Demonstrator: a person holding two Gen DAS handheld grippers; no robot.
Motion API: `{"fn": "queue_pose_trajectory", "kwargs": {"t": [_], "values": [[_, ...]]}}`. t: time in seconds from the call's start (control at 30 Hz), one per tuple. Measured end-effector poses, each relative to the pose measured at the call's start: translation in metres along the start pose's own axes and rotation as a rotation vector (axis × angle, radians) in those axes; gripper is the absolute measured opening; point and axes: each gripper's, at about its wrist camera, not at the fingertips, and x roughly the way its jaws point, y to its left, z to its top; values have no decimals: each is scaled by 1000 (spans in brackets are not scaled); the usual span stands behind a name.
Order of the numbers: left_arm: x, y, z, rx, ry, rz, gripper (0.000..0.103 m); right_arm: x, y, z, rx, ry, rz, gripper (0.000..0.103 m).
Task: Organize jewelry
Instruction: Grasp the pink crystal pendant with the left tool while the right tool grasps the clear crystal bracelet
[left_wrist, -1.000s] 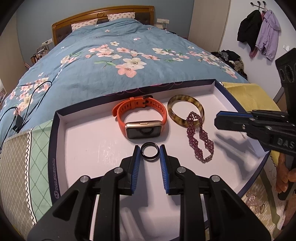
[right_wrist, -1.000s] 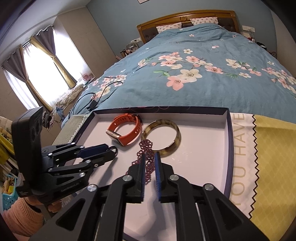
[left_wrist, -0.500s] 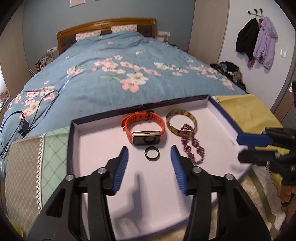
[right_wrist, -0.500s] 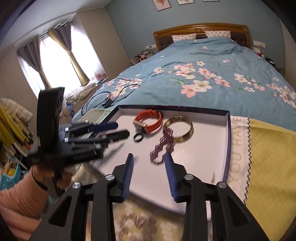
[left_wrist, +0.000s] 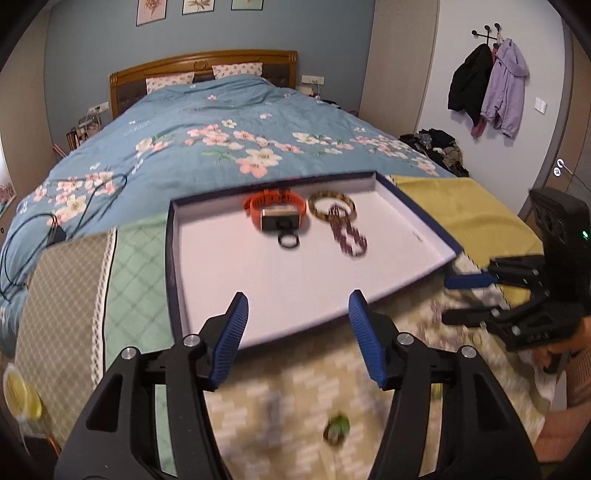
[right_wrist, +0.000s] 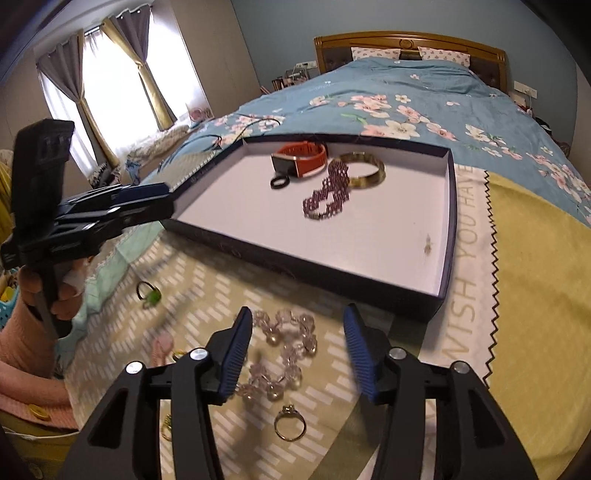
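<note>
A shallow white tray with a dark blue rim (left_wrist: 221, 273) (right_wrist: 369, 236) lies at the bed's foot. In it are an orange watch (left_wrist: 275, 210) (right_wrist: 303, 158), a black ring (left_wrist: 288, 240) (right_wrist: 279, 181), an amber bangle (left_wrist: 331, 205) (right_wrist: 365, 171) and a purple bead bracelet (left_wrist: 347, 236) (right_wrist: 328, 195). My left gripper (left_wrist: 297, 339) is open and empty, above the tray's near edge. My right gripper (right_wrist: 297, 354) is open and empty over a clear crystal bracelet (right_wrist: 284, 350). A gold ring (right_wrist: 290, 424) and a green-stone ring (left_wrist: 335, 430) (right_wrist: 147, 293) lie on the patterned cloth.
The right gripper shows at the right of the left wrist view (left_wrist: 517, 295); the left gripper shows at the left of the right wrist view (right_wrist: 92, 214). A yellow cloth (right_wrist: 535, 295) lies right of the tray. A black cable (left_wrist: 22, 236) lies on the floral duvet (left_wrist: 221, 147).
My left gripper let go of the black ring in the tray, opened wide and pulled back. My right gripper opened and drew back from the purple bracelet to above the cloth.
</note>
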Motion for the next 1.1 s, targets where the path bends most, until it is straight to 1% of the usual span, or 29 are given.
{"fn": "queue_pose_trajectory", "kwargs": {"t": [0.2,0.33,0.43,0.57,0.63,0.67,0.7,0.83,0.97,1.1], "values": [[-10,2,-35,-16,44,-11,56,9,8,-2,-35,19,-24,49],[-16,-5,-47,-9,48,-41,56,10,12,-3,-54,20,-47,49],[-21,-17,-53,18,40,-82,56,9,16,-5,-77,21,-85,42],[-22,-33,-54,64,48,-141,56,9,15,-6,-81,21,-100,32],[-21,-41,-55,77,58,-159,56,8,14,-6,-79,21,-100,27],[-20,-43,-56,82,62,-166,56,8,14,-6,-78,20,-100,23],[-20,-46,-58,90,67,-176,56,7,14,-7,-74,18,-97,16],[-17,-52,-62,99,85,-198,56,4,13,-9,-55,9,-85,16],[-13,-58,-66,128,109,-212,56,-6,9,-9,-25,-24,-54,15],[-5,-65,-69,152,146,-214,51,-15,8,-9,3,-57,-24,15]]}}
